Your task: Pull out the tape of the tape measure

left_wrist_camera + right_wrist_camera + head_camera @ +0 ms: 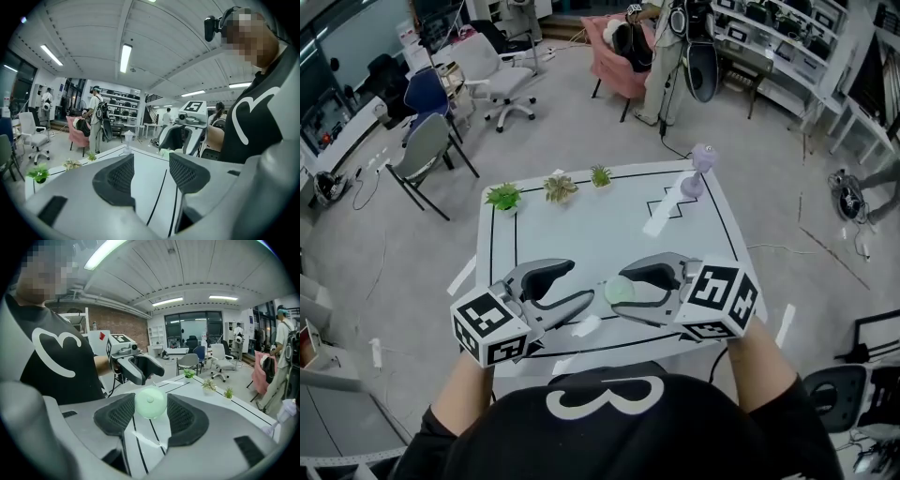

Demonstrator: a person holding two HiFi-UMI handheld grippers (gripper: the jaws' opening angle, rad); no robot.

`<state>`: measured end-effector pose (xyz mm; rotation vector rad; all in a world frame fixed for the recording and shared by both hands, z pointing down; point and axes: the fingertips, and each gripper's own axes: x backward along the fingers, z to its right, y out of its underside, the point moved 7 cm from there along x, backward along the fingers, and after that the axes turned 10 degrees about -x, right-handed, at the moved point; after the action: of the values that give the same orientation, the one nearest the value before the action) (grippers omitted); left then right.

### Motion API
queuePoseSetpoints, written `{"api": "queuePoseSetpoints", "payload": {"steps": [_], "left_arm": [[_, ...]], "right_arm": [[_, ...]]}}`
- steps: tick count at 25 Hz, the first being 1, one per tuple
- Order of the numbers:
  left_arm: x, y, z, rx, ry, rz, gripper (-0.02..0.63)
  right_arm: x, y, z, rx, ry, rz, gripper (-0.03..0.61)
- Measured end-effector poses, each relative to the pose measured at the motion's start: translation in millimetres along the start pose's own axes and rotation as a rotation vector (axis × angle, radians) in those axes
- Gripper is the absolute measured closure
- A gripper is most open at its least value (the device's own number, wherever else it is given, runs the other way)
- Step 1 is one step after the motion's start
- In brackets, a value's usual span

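Right gripper view showed the right gripper [150, 411] clamped on a round, pale green tape measure [150, 401], the case pinched between its two ribbed pads and held above the white table [591, 225]. Facing it from just beside, the left gripper [151, 164] stood with its jaws apart and nothing between them. No tape was seen drawn from the case, and where the tab sat on the rim could not be made out. The pull itself looked not yet begun. Doing it well would likely mean keeping the right-hand clamp firm, turning the tape's mouth toward the left jaws and closing them squarely on the tab. The hands would then draw apart in a straight line so the blade did not kink. Three small potted plants [560, 187] lined the table's far edge, well apart from both tools.
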<state>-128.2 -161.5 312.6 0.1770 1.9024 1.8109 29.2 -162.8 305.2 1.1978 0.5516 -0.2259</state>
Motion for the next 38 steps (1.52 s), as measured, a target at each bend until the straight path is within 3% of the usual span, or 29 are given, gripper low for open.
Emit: {"api": "queuePoseSetpoints", "payload": {"steps": [7,16,23,38], "left_arm": [[4.1,-0.6,-2.0,-0.109,0.109,0.000,0.394],[8.2,5.7,-10.6,-0.098,0.207,0.039,0.460],[8.7,7.9,-7.2,-0.107,0.280,0.040,0.575],[1.6,12.1,5.3,-0.147,0.199,0.009,0.601]], "right_arm": [[-17.7,-11.3,-6.5,0.049,-0.050,-0.043,0.359],[-25.7,-18.3,-9.3,0.083,-0.086,-0.061,0.359],[-29.4,-17.8,-7.2,0.097,-0.099,-0.046,0.359],[-25.8,-1.4,-6.1,0.058,-0.067,-0.035,0.359]]}}
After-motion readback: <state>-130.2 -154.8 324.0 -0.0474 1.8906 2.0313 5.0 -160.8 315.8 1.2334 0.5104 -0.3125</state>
